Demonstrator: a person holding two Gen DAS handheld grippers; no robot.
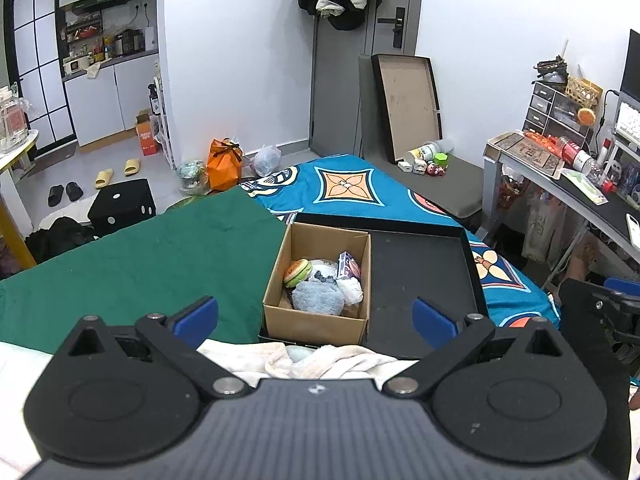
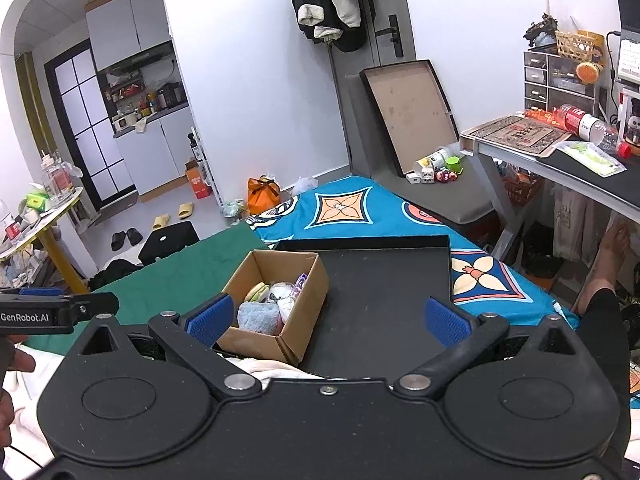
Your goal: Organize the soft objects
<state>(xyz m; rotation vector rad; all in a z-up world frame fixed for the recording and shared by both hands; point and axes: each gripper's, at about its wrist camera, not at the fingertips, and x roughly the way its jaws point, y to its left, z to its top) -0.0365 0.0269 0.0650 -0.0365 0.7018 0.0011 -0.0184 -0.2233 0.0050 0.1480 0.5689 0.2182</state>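
Green cloth [image 1: 132, 256] at left, on bed; cardboard box [image 1: 316, 320] sits in left end of black tray [image 1: 424, 272]; rest of tray bare. Box contents, L to R: burger-shaped plush [image 1: 298, 273] at back-left; fluffy blue plush [image 1: 318, 297] in front; white soft item [image 1: 350, 290] at right w/ small printed packet [image 1: 349, 265] behind it. Cream towel [image 1: 320, 360] bunched just in front of tray, near side. Left gripper [image 1: 316, 318] jaws wide apart, nothing between; right gripper [image 2: 326, 318] jaws also spread, empty, above tray. Blue patterned bedspread [image 1: 348, 188] beyond tray.
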